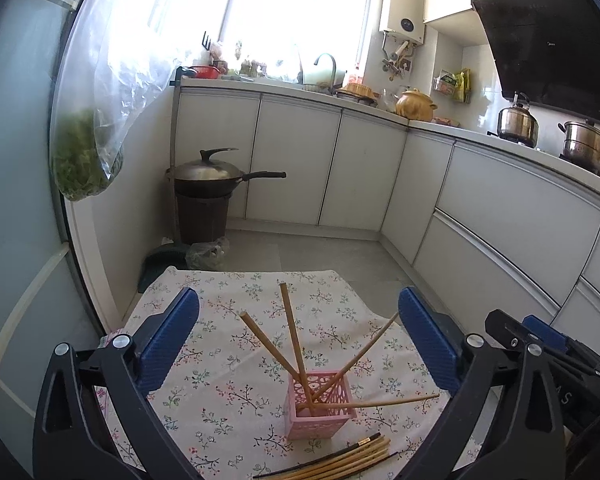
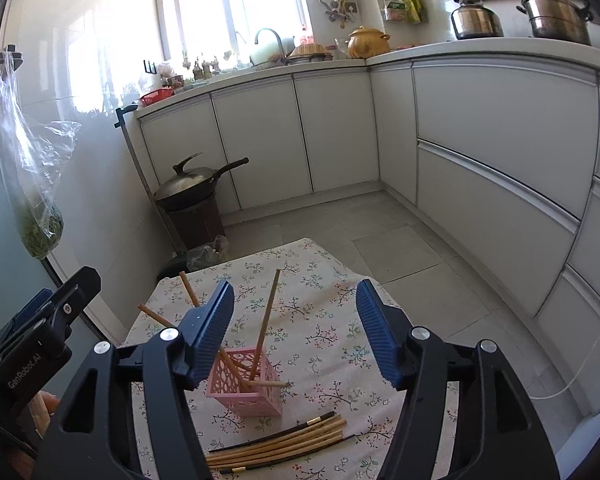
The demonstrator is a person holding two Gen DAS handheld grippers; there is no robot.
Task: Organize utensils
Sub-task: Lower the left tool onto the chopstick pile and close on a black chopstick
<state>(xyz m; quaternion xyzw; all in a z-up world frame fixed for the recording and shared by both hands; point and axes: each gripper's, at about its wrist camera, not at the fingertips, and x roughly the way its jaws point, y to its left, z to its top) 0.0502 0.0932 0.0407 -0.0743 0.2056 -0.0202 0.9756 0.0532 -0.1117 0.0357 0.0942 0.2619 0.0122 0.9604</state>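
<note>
Four wooden chopsticks [image 1: 296, 344] stand in the pink lattice holder [image 1: 320, 412], which sits near the middle of the floral tablecloth [image 1: 228, 360] on a small table. They lean apart in different directions because the holder is wide and shallow relative to their length: each rests on the rim with its tip in the base. One lies nearly level across the rim and, by judgement, is the least securely seated.

Just in front of the holder, on the near side of the cloth, lies a loose bundle of chopsticks [image 2: 280, 444], side by side and roughly parallel. The bundle holds about four pale sticks and two or three dark ones (the exact count cannot be read where they overlap). By judgement these are the remaining items to be sorted into the holder.

Both grippers sit behind the bundle, aimed at the holder. The left gripper [image 1: 300, 344] has its blue pads spread wide, with nothing held; the upright sticks merely appear between them. The right gripper [image 2: 296, 332] is also spread, somewhat less wide, and empty.

Beyond the table: one lidded wok [image 1: 212, 174] on a dark bin, one hanging bag of greens [image 1: 86, 152], and white cabinets.
</note>
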